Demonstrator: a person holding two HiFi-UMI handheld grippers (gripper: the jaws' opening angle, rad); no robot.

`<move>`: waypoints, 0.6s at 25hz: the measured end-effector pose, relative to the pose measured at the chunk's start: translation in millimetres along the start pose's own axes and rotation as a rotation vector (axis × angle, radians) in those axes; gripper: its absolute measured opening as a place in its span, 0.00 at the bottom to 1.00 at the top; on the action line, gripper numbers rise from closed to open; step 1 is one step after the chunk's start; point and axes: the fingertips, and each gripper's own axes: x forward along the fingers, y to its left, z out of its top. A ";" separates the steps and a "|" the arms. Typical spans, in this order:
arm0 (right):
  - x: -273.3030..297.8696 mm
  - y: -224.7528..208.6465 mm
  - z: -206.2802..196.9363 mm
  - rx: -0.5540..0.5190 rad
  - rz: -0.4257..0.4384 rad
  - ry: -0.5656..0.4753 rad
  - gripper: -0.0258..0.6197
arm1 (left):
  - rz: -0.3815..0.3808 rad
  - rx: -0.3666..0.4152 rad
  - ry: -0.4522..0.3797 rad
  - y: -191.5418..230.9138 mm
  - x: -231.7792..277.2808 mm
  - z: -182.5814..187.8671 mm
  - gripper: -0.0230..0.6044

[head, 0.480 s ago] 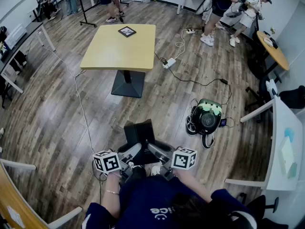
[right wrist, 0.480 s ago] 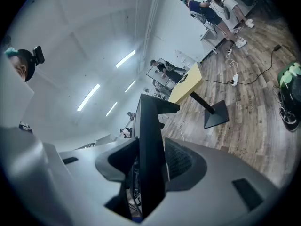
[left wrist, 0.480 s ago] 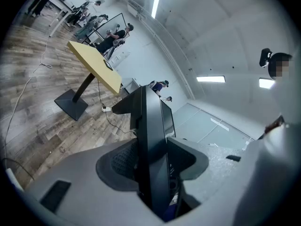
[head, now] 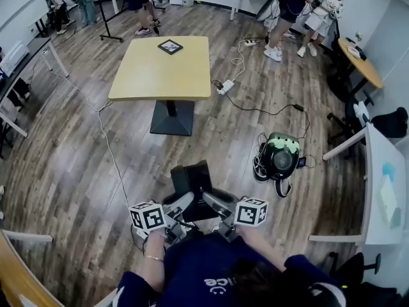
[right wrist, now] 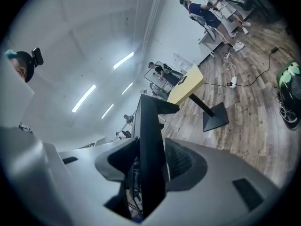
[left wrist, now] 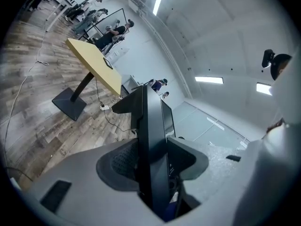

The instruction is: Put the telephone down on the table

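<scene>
A black telephone (head: 190, 183) hangs over the wooden floor in front of the person, clamped edge-on between both grippers. My left gripper (head: 181, 204) is shut on its left side and my right gripper (head: 216, 202) on its right side. In the left gripper view the telephone (left wrist: 153, 135) stands upright between the pads of my left gripper (left wrist: 153, 161). The right gripper view shows the same slab (right wrist: 149, 140) pinched in my right gripper (right wrist: 150, 161). The yellow table (head: 160, 75) stands ahead on a black pedestal, well apart from the telephone.
A small black-framed square (head: 170, 46) lies at the table's far edge. A green and black backpack (head: 280, 157) with cables sits on the floor to the right. White tables (head: 377, 171) line the right side. People stand at the far end of the room.
The whole view has shifted slightly, with the table a little lower in the picture. Both grippers still hold the telephone the same way.
</scene>
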 end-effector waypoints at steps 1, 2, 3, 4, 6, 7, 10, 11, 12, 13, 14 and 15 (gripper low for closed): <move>4.3 -0.7 -0.6 0.002 -0.005 -0.006 0.35 | -0.001 0.000 0.005 3.7 -1.4 2.4 0.34; 8.5 -1.1 -0.8 0.005 -0.009 -0.012 0.35 | -0.002 0.000 0.008 6.9 -2.7 5.1 0.34; 12.0 -1.0 -0.9 0.007 -0.014 -0.017 0.35 | -0.004 -0.001 0.012 9.3 -3.8 7.3 0.34; 14.7 -0.6 -1.3 0.008 -0.017 -0.022 0.35 | -0.007 -0.003 0.015 11.3 -5.0 8.7 0.34; 18.5 -0.7 -2.2 0.009 -0.024 -0.028 0.35 | -0.015 -0.008 0.019 14.6 -6.5 10.4 0.34; 19.8 -1.4 -2.0 0.008 -0.027 -0.029 0.35 | -0.018 -0.008 0.021 16.0 -6.2 11.2 0.34; 22.8 -5.0 1.7 0.006 -0.033 -0.030 0.35 | -0.023 -0.009 0.025 19.9 -2.5 14.4 0.34; 25.0 -6.3 2.8 0.005 -0.034 -0.028 0.35 | -0.022 -0.010 0.025 22.1 -1.8 16.0 0.34; 28.0 -7.5 3.7 0.005 -0.034 -0.025 0.35 | -0.020 -0.012 0.024 24.9 -1.6 17.8 0.34; 31.6 -8.8 4.8 0.006 -0.031 -0.020 0.35 | -0.017 -0.014 0.022 27.8 -1.2 20.1 0.34; 35.6 -10.5 6.3 0.007 -0.028 -0.015 0.35 | -0.014 -0.015 0.018 30.8 -0.6 23.0 0.34; 40.1 -12.4 8.5 0.009 -0.024 -0.010 0.35 | -0.010 -0.017 0.013 33.7 0.5 26.8 0.34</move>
